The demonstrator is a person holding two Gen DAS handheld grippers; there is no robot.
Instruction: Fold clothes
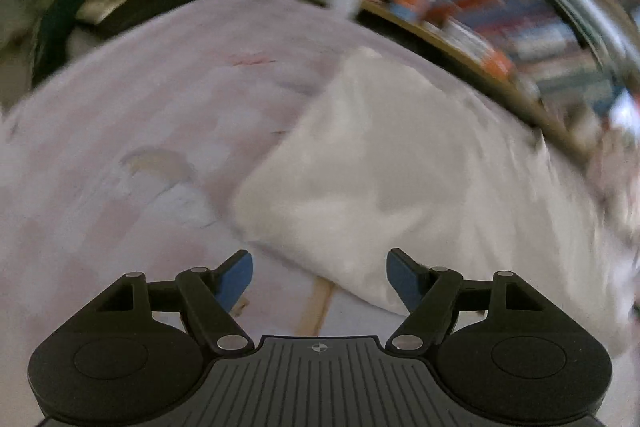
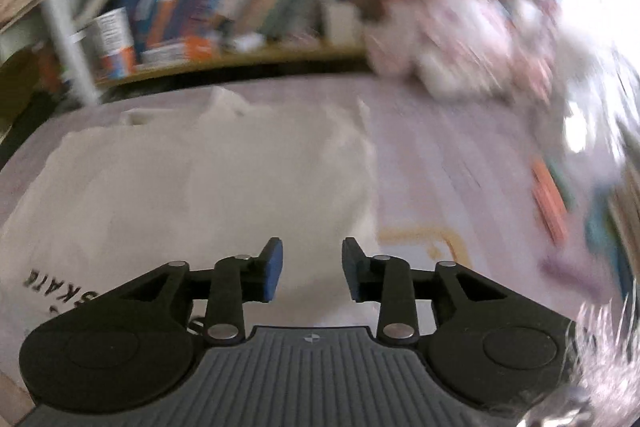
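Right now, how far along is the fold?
Done: the white garment lies spread fairly flat on the pale pink sheet, its dark lettering facing up in the right wrist view. No fold is clearly made, though blur limits that. In hand: nothing; the left gripper and right gripper are both open and empty above the cloth. Left: gripping an edge and making all folds.

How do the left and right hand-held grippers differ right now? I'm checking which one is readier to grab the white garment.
The left hand-held gripper is spread wider; the right hand-held gripper shows a narrower gap. The left hangs at the edge of the white garment, with pink bedsheet showing between its fingers; the right hangs over the garment itself, near its black lettering. Both are open, hold nothing, and have blue pads.
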